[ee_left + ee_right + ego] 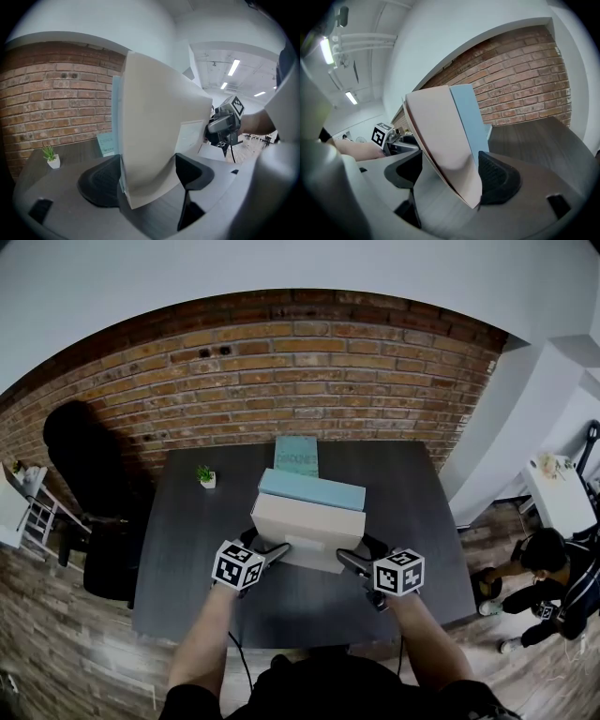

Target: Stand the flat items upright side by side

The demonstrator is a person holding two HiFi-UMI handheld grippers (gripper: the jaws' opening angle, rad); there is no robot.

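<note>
Now the left gripper (274, 549) and right gripper (354, 557) are squeezing the cream book (305, 521) and blue book (314, 489) together, jaws wide. These are standing near the teal book (297, 456).

The left forearm (202, 643) and right forearm (427, 645) reach forward side by side. The left tongs (274, 551) and right tongs (352, 562) tilt slightly down, each clamped on a near corner of the books (309, 517).

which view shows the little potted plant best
The left gripper view: the potted plant shows side-on, leaves and white pot clear. The head view shows the potted plant smaller, from above. The right gripper view does not show it.
</note>
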